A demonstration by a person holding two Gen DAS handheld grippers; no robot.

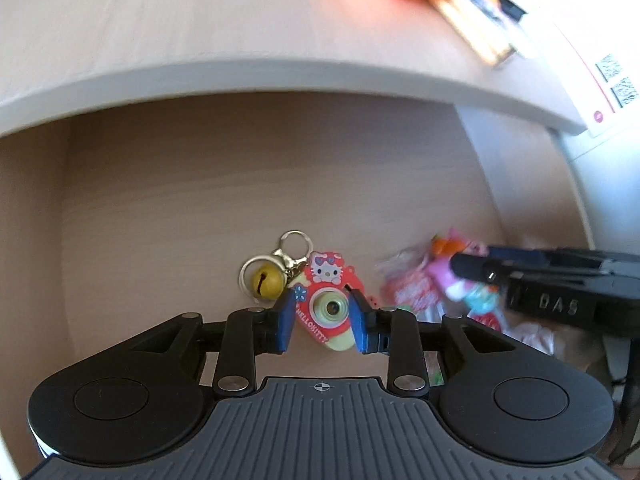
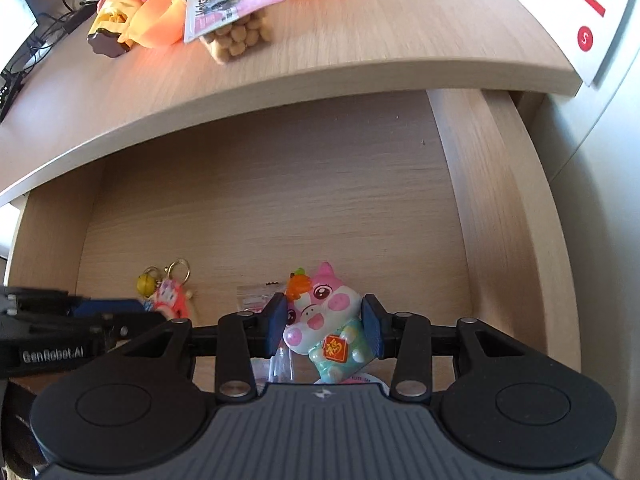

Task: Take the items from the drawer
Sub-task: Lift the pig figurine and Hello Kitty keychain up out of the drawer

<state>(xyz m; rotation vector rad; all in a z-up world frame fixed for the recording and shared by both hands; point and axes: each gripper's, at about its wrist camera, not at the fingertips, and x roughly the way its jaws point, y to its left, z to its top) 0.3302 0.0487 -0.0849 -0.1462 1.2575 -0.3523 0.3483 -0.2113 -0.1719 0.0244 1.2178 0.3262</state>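
The left gripper's (image 1: 323,320) blue fingers (image 1: 285,320) stand apart around a red Hello Kitty camera keychain (image 1: 326,304) on the drawer floor (image 1: 240,200), not visibly pressing it. A yellow bell (image 1: 266,280) lies just beyond the left finger. The right gripper's (image 2: 326,326) fingers (image 2: 276,326) clamp a pink pig toy (image 2: 324,320) in the drawer. Beyond, the desk (image 2: 360,40) carries a snack bag (image 2: 232,20).

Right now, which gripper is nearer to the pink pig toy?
Right. The right gripper has the pink pig toy between its fingers; the left gripper straddles the Hello Kitty keychain.
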